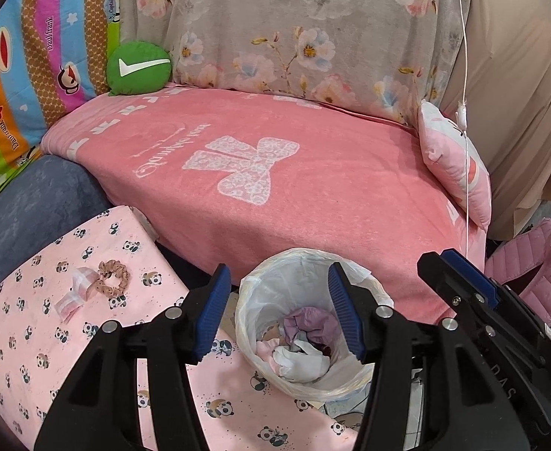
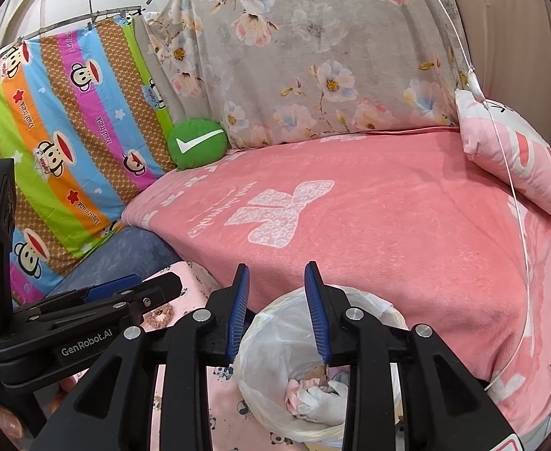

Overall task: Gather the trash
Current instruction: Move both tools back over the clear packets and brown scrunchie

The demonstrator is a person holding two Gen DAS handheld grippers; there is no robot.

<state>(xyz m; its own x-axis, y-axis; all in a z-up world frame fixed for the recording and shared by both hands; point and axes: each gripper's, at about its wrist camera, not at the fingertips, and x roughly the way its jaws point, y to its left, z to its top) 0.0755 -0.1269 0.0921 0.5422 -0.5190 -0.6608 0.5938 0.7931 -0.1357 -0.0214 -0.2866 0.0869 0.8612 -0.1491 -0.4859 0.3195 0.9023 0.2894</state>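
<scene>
Translucent white plastic lines the small round trash bin, which stands on the floor between the pink bedspread with the white bow print and the pink panda-print cushion. We see crumpled waste already inside it: a lilac wad, a white tissue-like piece and a pale pink scrap, so part of the collection looks done.

Our left gripper hangs above the bin mouth with its blue-padded jaws fairly wide apart and nothing between them. Our right gripper hovers over the same bin, jaws parted more narrowly, also empty; no item shows in the gap in either wrist view. We judge both have let go of their loads, though no piece is visible in mid-fall.

Left to do, as far as we can tell: a crumpled pink-and-white wrapper or tissue lies on the panda-print cushion, touching or just beside a brown fabric scrunchie. The wrapper reads as trash; the scrunchie probably does not, so the pick must separate the two. The bedspread surface appears free of loose scraps. A round green cushion with a white tick and a small pink pillow sit at the far corners and are not task items.

Estimate: task well advanced, at least one piece outstanding.
</scene>
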